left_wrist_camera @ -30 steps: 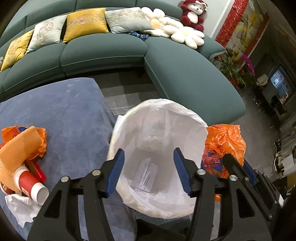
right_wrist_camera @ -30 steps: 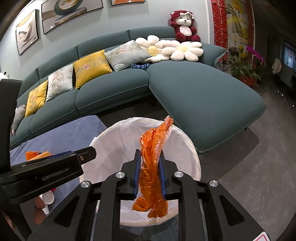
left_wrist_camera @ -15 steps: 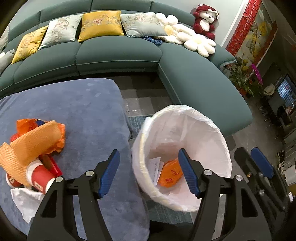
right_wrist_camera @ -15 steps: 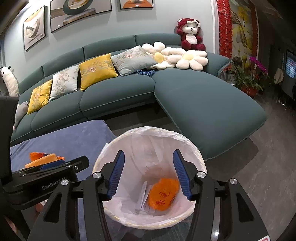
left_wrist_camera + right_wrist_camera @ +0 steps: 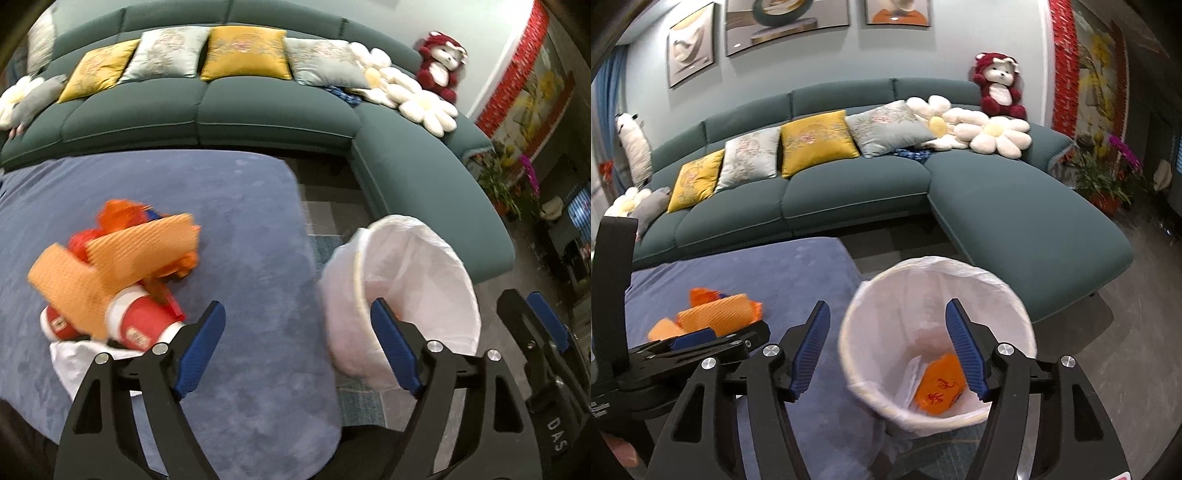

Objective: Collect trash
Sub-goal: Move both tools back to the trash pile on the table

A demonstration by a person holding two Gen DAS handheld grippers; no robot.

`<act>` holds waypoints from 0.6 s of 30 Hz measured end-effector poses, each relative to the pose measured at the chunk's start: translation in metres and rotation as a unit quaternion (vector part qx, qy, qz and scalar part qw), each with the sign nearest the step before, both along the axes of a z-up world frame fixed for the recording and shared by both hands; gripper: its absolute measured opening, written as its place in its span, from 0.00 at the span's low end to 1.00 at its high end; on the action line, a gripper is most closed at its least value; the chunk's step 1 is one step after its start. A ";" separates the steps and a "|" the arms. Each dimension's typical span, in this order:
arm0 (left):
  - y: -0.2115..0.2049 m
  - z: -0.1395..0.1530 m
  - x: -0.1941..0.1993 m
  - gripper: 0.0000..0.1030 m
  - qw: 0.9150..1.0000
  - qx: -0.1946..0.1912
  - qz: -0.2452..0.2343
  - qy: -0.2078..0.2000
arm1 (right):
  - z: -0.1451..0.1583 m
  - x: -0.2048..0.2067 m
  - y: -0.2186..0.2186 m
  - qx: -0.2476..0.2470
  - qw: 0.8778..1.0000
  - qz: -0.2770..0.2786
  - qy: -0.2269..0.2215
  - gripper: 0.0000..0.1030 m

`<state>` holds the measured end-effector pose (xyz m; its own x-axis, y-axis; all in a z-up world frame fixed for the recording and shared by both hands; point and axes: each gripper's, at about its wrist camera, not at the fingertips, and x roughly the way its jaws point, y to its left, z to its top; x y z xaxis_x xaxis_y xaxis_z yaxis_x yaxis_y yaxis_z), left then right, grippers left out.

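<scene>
Bare blue counter (image 5: 251, 236) runs centre frame between the trash pile (image 5: 110, 266) at left and the bin (image 5: 402, 291) at right; clear lane there. Bin mouth open, orange wrapper (image 5: 940, 391) at the bottom. Sofa (image 5: 280, 114) blocks the upper frame.

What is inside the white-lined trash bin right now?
In the trash bin, an orange wrapper with red print lies beside a white paper. The right gripper's finger hides part of the bottom.
</scene>
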<state>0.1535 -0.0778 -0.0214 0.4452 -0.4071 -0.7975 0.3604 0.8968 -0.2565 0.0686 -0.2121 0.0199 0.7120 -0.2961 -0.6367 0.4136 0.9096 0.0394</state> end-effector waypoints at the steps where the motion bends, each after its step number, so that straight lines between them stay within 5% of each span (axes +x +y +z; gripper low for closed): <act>1: 0.009 -0.002 0.000 0.75 1.000 0.002 0.006 0.001 | 0.000 0.000 0.006 -0.001 1.000 0.006 0.001 0.62; 18: 0.151 -0.034 -0.011 0.81 0.993 0.024 0.110 0.017 | -0.008 0.004 0.110 -0.009 0.996 0.087 0.025 0.68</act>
